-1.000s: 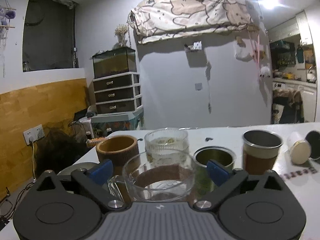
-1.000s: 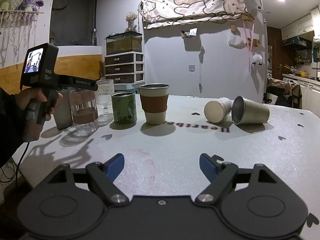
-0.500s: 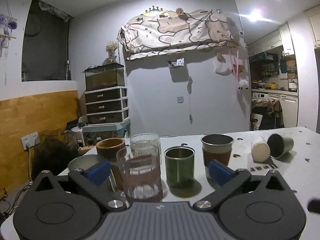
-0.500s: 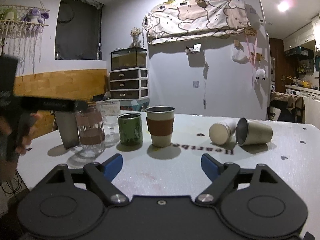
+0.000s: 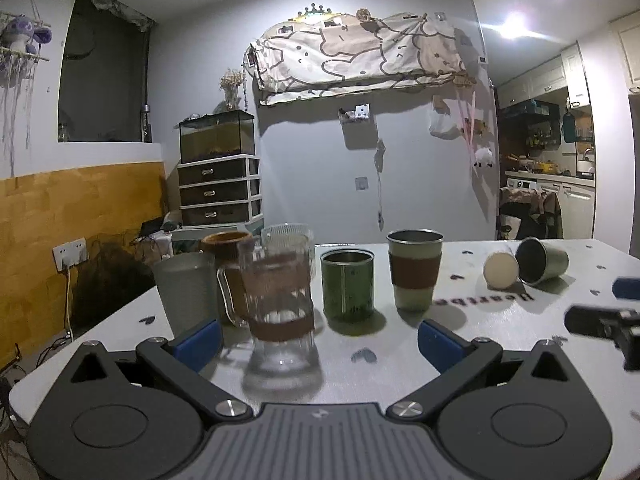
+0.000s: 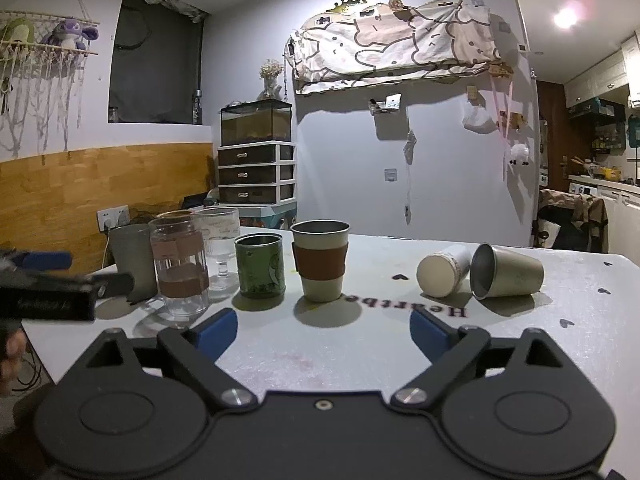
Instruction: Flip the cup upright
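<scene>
Two cups lie tipped on the worktop (image 6: 360,344): a bare steel cup (image 6: 506,276), mouth toward the camera, touching a cream paper cup (image 6: 440,274) beside it. Left of them stands a brown-sleeved cup (image 6: 320,266). Both grippers, left gripper (image 5: 316,340) and right gripper (image 6: 324,326), have jaws spread, empty.

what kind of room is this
Most likely a lived-in home, a living or dining area open to a kitchen: a fish tank on plastic drawers, kitchen cabinets at far right, cups on a white table.
</scene>
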A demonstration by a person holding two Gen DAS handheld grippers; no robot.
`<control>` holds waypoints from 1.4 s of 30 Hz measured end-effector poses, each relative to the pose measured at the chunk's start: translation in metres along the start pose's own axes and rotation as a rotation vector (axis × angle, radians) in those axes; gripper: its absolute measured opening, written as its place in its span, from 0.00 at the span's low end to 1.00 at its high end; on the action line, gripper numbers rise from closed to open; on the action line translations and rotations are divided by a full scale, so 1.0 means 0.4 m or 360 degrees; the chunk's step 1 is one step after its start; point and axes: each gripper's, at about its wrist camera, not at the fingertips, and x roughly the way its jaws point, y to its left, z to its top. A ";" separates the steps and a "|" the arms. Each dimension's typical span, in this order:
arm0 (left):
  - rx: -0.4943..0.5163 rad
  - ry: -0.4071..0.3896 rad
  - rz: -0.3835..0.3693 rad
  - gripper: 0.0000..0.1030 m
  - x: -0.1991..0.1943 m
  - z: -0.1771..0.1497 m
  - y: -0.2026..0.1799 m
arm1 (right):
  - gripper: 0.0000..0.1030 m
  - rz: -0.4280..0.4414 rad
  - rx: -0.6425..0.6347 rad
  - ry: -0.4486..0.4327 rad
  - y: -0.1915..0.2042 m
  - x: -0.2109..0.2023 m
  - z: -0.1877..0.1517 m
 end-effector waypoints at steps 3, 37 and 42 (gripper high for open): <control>0.0020 0.0005 -0.0012 1.00 -0.012 -0.007 -0.007 | 0.95 -0.0019 0.0000 0.0002 -0.002 0.002 -0.001; -0.0050 0.0094 -0.0004 1.00 -0.017 -0.037 0.003 | 1.00 -0.0065 -0.0045 0.0038 0.004 0.018 -0.014; -0.0050 0.0095 -0.0004 1.00 -0.017 -0.037 0.003 | 1.00 -0.0063 -0.0045 0.0038 0.004 0.018 -0.014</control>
